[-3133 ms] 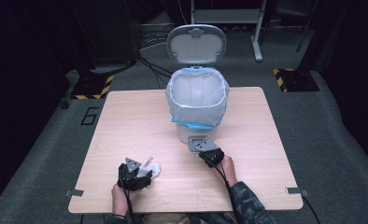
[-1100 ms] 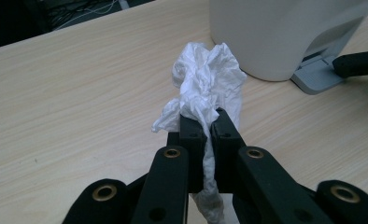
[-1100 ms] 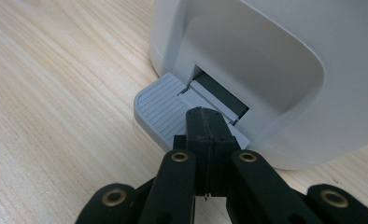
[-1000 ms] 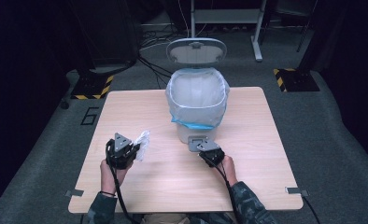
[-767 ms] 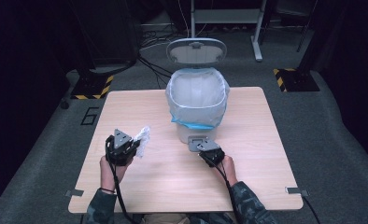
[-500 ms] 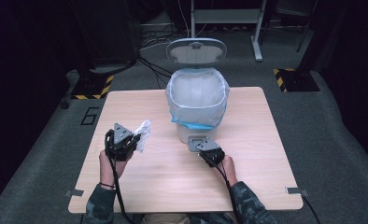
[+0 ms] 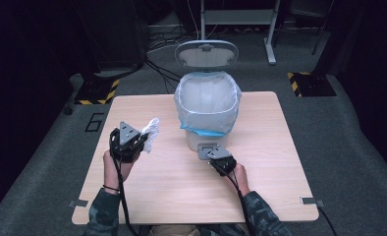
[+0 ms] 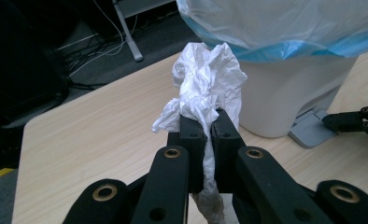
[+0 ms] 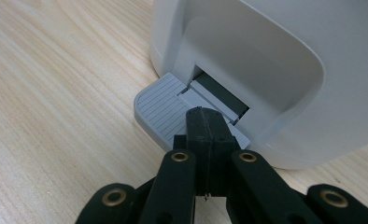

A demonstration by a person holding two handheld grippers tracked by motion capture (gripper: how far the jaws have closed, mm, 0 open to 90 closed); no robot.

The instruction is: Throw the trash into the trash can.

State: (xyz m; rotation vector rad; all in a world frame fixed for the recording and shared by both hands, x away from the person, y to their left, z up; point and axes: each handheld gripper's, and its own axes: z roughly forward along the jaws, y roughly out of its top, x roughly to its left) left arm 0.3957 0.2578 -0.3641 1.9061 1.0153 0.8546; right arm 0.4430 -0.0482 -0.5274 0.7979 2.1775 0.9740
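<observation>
Clamping a crumpled white tissue between its two black jaws, the left gripper sits above the left part of the wooden table, held up in the person's left hand. Most of the tissue bunches up beyond the jaw tips, and a thinner tail of it hangs down between the jaws toward the camera. In the high view the tissue sticks out from the gripper's front toward the white pedal bin, which stands near it at the table's middle, not touching.

The bin's lid stands upright at the back, and a clear liner bag with a blue band is folded over its rim.

The right gripper has its jaws pressed together with nothing between them, their tips resting on the grey ribbed foot pedal at the bin's base. The right hand holds it low over the table, just in front of the bin.
</observation>
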